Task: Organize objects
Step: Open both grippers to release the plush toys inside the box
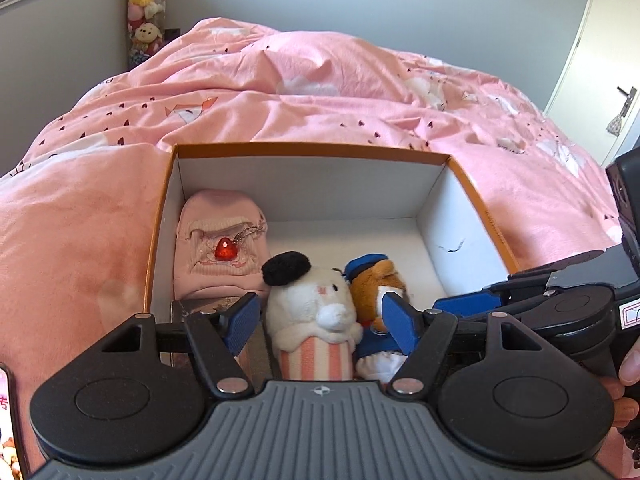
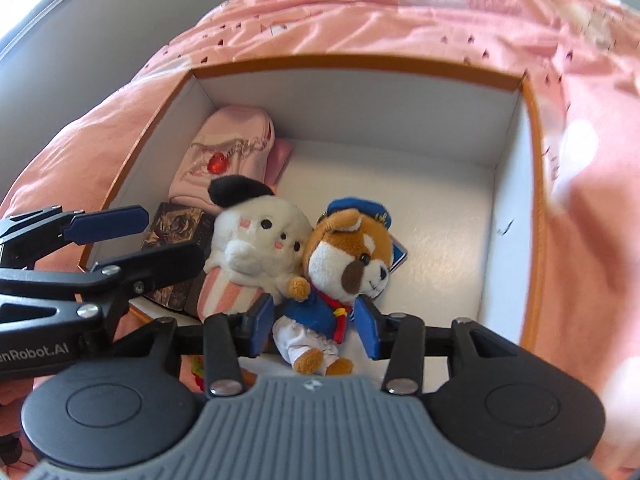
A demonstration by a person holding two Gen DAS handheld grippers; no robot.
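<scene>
Inside the box [image 2: 508, 168] on the bed, the brown toy dog [image 2: 340, 264] lies between the right gripper [image 2: 316, 326]'s parted, empty jaws, while the left gripper [image 1: 320, 316] gapes empty over the white toy [image 1: 316, 312].

Left gripper [image 1: 320, 316] jaws wide apart, pads clear of white hamster plush [image 1: 316, 308] with black beret standing between them. Brown dog plush [image 1: 384, 280] in blue cap leans against hamster's right side. Both sit in orange-rimmed white box [image 1: 312, 147] on pink quilt [image 1: 320, 92] — pink pouch [image 1: 222, 248] with red heart gem in box's left corner. Right gripper [image 1: 472, 304] enters from right edge.
</scene>
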